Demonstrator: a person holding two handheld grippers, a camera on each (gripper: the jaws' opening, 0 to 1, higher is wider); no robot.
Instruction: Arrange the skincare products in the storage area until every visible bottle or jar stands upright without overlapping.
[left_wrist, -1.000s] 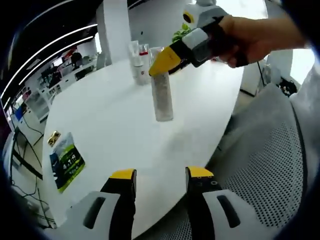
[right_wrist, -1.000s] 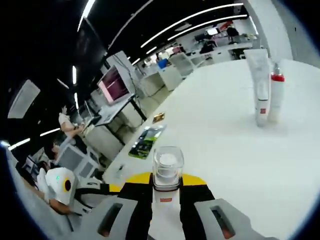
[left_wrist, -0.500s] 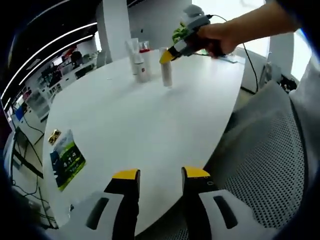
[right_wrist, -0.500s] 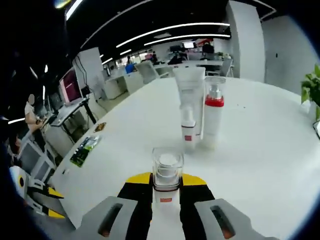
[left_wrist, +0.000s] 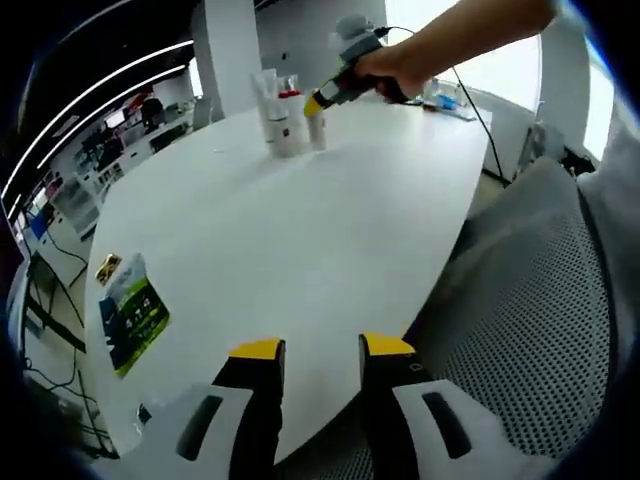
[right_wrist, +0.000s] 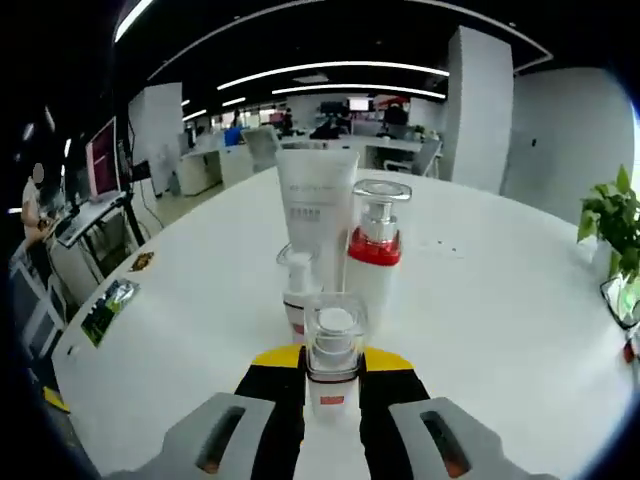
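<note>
Right gripper view looked across the white bench (right_wrist: 520, 330), its largest thing, toward a standing group: a tall white tube (right_wrist: 317, 205), a red-collared pump bottle (right_wrist: 374, 262) and a small white bottle (right_wrist: 297, 290), close together and all upright. The right gripper (right_wrist: 333, 372) had its jaws clenched on a clear-capped bottle (right_wrist: 333, 345), held upright just before that group. That bottle looked light, stiff and smooth, so a grip low on the body seemed wiser than on the slippery cap. The left gripper (left_wrist: 312, 352) hung near the bench edge, jaws released and parted, holding nothing. Half a second earlier the group stood farther off; the held bottle had since closed in on it.
</note>
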